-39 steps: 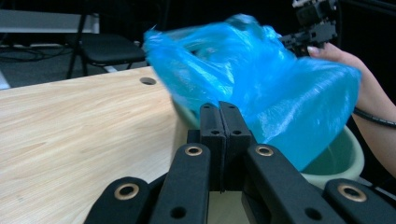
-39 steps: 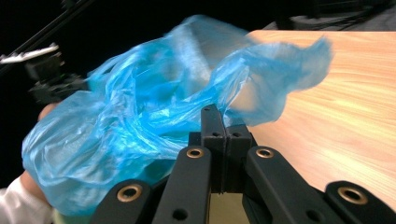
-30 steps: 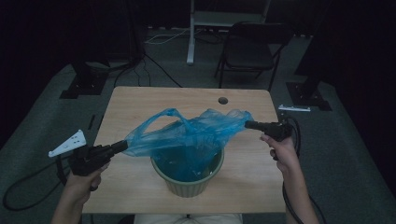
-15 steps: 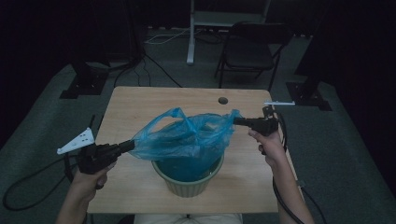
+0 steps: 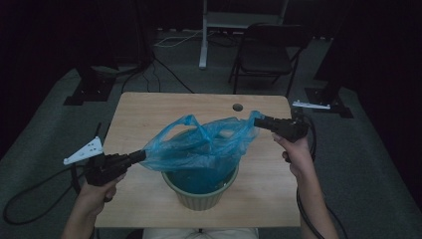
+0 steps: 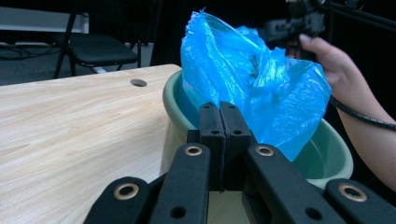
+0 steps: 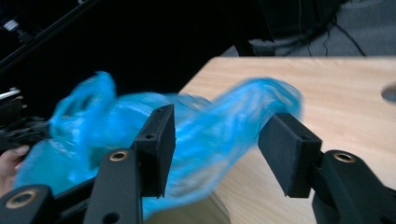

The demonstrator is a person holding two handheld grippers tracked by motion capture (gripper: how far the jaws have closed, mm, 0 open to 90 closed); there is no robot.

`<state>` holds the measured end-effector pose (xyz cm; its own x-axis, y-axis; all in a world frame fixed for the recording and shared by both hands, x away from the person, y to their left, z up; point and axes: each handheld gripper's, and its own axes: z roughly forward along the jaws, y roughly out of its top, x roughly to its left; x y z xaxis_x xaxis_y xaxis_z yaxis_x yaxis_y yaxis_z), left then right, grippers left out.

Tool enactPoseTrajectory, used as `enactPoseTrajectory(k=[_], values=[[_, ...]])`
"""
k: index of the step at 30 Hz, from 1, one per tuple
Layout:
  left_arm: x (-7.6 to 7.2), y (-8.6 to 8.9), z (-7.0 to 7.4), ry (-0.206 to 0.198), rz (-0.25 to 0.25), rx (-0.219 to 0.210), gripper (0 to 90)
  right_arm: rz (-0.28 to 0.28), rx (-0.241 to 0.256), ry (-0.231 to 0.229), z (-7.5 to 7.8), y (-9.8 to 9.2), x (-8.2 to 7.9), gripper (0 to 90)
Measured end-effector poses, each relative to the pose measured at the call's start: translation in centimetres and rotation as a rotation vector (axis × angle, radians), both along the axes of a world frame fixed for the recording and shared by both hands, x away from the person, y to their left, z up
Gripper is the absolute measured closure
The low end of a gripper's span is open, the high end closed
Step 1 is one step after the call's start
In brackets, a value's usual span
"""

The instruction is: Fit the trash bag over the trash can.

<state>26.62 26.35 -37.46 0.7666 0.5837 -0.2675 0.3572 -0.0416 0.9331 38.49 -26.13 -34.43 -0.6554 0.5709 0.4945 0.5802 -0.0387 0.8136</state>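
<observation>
Dim floor, cables and a folding chair (image 5: 261, 55) lie beyond the pale wooden surface (image 5: 149, 112), on which a thin, crinkled blue plastic bag (image 5: 204, 144) is stretched above a round, pale green bowl-shaped bin (image 5: 199, 191), its lower part hanging inside the rim. In the left gripper view the bag rises out of the bin just ahead of the left claw (image 6: 219, 119), whose jaws are pressed fully together on a fold at the bag's near edge. The right claw (image 7: 217, 149) is seen in its own view with jaws wide apart, blurred blue film lying between and in front of them but not pinched; in the high view it sits at the bag's far corner (image 5: 256, 119). Compared with half a second ago, that corner appears to have been let go, and the right hand (image 5: 293, 149) has been drawn slightly away from the bin. A fresh hold on the bag's mouth is probably intended, so that it can be spread over the rim.
</observation>
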Motion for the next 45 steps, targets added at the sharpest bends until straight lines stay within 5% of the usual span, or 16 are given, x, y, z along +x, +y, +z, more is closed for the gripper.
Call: enactPoseTrajectory(k=[6, 10, 17, 19, 21, 25, 33, 37, 41, 45], values=[[0.2, -0.5, 0.1, -0.003, -0.004, 0.01, 90.0, 0.05, 0.003, -0.1, 3.6, 2.7, -1.2, 39.8], [0.3, -0.7, 0.2, -0.007, -0.003, 0.012, 90.0, 0.112, 0.001, -0.127, 5.0, 5.1, -1.5, 37.7], [0.4, -1.4, 0.5, -0.015, -0.022, 0.012, 90.0, 0.213, -0.043, -0.128, 5.4, 9.6, -1.3, 34.7], [0.4, -1.4, 0.6, -0.017, -0.024, 0.015, 90.0, 0.204, -0.09, -0.14, 5.1, 10.5, -1.2, 34.7], [0.3, -1.3, 0.6, -0.02, -0.021, 0.016, 90.0, 0.147, -0.134, -0.156, 4.9, 10.3, -0.9, 35.0], [0.0, -0.9, 0.7, -0.023, -0.02, 0.018, 90.0, 0.08, -0.104, -0.089, 3.7, 7.1, 0.4, 36.7], [0.1, -0.5, 0.2, -0.001, -0.021, 0.005, 90.0, -0.054, -0.111, 0.028, -0.1, -0.4, 0.5, 36.6], [0.2, -0.8, 0.3, -0.004, -0.027, 0.0, 90.0, -0.133, -0.061, 0.044, 0.0, -3.1, 0.4, 38.7], [0.3, -1.2, 0.4, -0.009, -0.037, 0.0, 90.0, -0.098, -0.037, 0.011, 1.3, -2.3, 0.1, 38.6], [0.5, -1.7, 0.6, -0.018, -0.045, 0.014, 88.7, 0.086, -0.017, 0.001, 2.7, 3.2, 0.1, 35.8]])
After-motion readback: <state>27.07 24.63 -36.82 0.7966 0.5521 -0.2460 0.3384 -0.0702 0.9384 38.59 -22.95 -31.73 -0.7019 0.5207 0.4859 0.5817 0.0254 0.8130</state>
